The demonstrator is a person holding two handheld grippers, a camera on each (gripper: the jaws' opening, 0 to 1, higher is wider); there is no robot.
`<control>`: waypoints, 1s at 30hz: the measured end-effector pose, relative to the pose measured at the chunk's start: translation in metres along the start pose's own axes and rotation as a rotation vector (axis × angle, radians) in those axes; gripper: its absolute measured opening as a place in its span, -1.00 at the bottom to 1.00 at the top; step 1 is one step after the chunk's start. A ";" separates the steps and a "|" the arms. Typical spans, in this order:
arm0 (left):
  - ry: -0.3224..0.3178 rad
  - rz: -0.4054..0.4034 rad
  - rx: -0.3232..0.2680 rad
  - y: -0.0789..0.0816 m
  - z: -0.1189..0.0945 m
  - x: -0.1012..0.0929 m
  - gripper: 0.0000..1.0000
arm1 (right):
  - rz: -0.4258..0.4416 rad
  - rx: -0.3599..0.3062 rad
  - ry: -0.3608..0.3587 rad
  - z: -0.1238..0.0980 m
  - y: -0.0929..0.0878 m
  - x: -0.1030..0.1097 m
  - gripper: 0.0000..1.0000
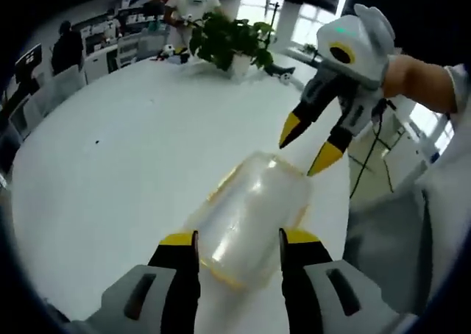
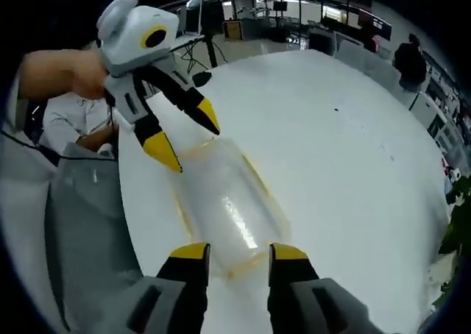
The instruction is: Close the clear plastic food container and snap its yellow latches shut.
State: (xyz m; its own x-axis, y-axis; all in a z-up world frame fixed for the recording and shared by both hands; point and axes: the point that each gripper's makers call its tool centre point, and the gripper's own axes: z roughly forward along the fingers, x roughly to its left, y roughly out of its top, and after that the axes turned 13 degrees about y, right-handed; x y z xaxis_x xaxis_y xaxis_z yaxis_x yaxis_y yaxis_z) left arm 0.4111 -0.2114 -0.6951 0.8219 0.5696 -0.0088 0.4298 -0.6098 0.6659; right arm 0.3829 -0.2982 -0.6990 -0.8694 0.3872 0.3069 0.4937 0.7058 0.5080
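White surface (image 1: 110,172) carried the clear container (image 1: 254,216), lid seemingly on. Left hand-held gripper (image 1: 237,240) and right hand-held gripper (image 2: 239,254) hung spread at opposite ends; pressing each yellow latch (image 1: 221,189) squarely seemed wisest.

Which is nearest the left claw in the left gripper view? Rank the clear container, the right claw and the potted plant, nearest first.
1. The clear container, lying on the white table with its near end between the left claw tips.
2. The right claw, hovering open over the container's far end, upper right.
3. The potted plant, at the table's far edge, top centre.
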 end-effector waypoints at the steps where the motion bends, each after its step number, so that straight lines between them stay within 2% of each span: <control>1: 0.000 0.014 -0.003 0.001 0.001 -0.001 -0.25 | -0.019 -0.007 0.010 0.001 0.003 0.002 -0.43; 2: -0.007 0.022 -0.008 0.003 0.001 -0.003 -0.30 | -0.027 -0.010 0.014 0.001 0.005 0.003 -0.46; 3: -0.024 0.033 -0.014 0.004 0.002 -0.008 -0.33 | -0.078 -0.017 0.029 0.002 0.012 0.007 -0.47; 5: -0.031 0.045 -0.027 0.008 0.004 -0.011 -0.35 | -0.126 -0.030 0.040 0.004 0.019 0.010 -0.48; 9: -0.060 0.091 -0.047 0.012 0.008 -0.022 -0.40 | -0.271 0.002 0.045 0.009 0.027 0.017 -0.46; 10: -0.064 0.101 -0.047 0.012 0.009 -0.023 -0.39 | -0.251 -0.001 0.046 0.011 0.027 0.018 -0.45; 12: -0.075 0.138 -0.040 0.010 0.012 -0.027 -0.43 | -0.264 -0.020 0.072 0.014 0.032 0.021 -0.45; 14: -0.078 0.192 -0.048 0.011 0.015 -0.029 -0.43 | -0.282 -0.033 0.086 0.017 0.036 0.021 -0.48; 16: -0.081 0.287 -0.045 0.009 0.017 -0.032 -0.48 | -0.285 -0.035 0.089 0.020 0.038 0.019 -0.51; 18: -0.091 0.325 -0.046 0.008 0.019 -0.035 -0.48 | -0.303 -0.028 0.082 0.024 0.038 0.016 -0.54; 23: -0.081 0.345 -0.042 0.007 0.023 -0.033 -0.52 | -0.318 -0.029 0.096 0.030 0.043 0.015 -0.54; 24: -0.075 0.377 -0.036 0.005 0.025 -0.032 -0.52 | -0.323 -0.026 0.093 0.032 0.044 0.014 -0.55; 28: -0.101 0.382 -0.034 0.001 0.030 -0.041 -0.44 | -0.319 -0.015 0.098 0.039 0.045 0.008 -0.54; 30: -0.106 0.410 -0.026 -0.004 0.029 -0.045 -0.39 | -0.318 -0.016 0.106 0.041 0.045 0.007 -0.53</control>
State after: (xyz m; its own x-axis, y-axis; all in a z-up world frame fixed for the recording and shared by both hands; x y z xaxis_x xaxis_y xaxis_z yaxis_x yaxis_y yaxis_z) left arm 0.3836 -0.2508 -0.7188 0.9573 0.2220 0.1854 0.0503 -0.7591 0.6490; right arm 0.3984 -0.2398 -0.7069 -0.9735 0.0845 0.2127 0.1989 0.7719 0.6038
